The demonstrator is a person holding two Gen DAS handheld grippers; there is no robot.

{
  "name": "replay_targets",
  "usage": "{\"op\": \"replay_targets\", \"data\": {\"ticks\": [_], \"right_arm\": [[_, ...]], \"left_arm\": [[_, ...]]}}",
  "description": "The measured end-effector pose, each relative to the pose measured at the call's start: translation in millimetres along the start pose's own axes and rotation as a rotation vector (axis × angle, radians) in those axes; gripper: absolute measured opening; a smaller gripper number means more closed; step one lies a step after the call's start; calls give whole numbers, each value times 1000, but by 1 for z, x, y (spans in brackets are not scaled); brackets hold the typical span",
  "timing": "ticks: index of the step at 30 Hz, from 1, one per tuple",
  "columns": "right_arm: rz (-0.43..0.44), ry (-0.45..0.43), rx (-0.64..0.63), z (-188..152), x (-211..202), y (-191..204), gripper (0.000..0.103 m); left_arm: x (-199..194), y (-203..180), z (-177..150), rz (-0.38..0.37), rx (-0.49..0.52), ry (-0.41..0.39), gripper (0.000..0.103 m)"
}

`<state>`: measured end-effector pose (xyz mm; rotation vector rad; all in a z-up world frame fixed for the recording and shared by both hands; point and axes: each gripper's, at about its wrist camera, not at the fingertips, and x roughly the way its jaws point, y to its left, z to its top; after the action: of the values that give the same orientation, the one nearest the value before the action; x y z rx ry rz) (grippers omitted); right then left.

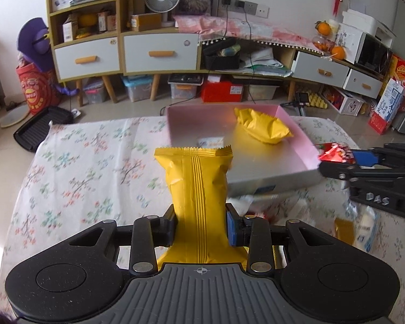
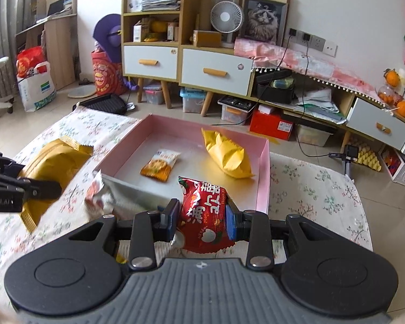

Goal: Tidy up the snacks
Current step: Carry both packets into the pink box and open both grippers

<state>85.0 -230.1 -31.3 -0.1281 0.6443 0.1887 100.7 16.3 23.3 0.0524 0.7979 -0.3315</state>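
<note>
Tabletop [image 1: 81,162]: we see it covered by a floral cloth, running under everything at hand.
Box [image 2: 264,172]: pink-walled and shallow, open on top, lying on the tabletop at 12 o'clock in our right wrist view and toward 1 o'clock in our left wrist view.
Left hand-held gripper [image 1: 201,225]: we find it clenched on a yellow bag [image 1: 198,189], fingers pressing both flanks; from the right wrist camera it [image 2: 44,186] enters at 9 o'clock.
Yellow bag: standing upright between the fingers, crimped top edge uppermost, held above the tabletop just short of the box's near wall.
Right hand-held gripper [image 2: 202,216]: we see it grasping a red packet [image 2: 203,216] at the box's near wall; in the left wrist view it [image 1: 336,163] reaches in from 3 o'clock beside the box's near right corner.
Second yellow bag [image 2: 228,156]: lying inside the box, toward its far right.
Orange packet [image 2: 159,166]: small, flat on the box floor, left of the second yellow bag and apart from it.
Silver wrapper [image 2: 100,193]: blurred, resting against the box's near left corner at 10 o'clock of the right hand-held gripper; we cannot tell what it holds.
</note>
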Motion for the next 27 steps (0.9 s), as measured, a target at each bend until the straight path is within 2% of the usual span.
{"op": "replay_targets", "data": {"ticks": [13,18,27], "right_arm": [[-65,-33,77,7,38,-7,32],[-94,-21,143,3,47,-16,32],[-154,8,153,-1,61,-20,32]], "left_arm": [[61,-24,48,-2,101,11,33],[87,-27,64,-14,80,17,33],[127,-47,76,-11,100,55,33]]}}
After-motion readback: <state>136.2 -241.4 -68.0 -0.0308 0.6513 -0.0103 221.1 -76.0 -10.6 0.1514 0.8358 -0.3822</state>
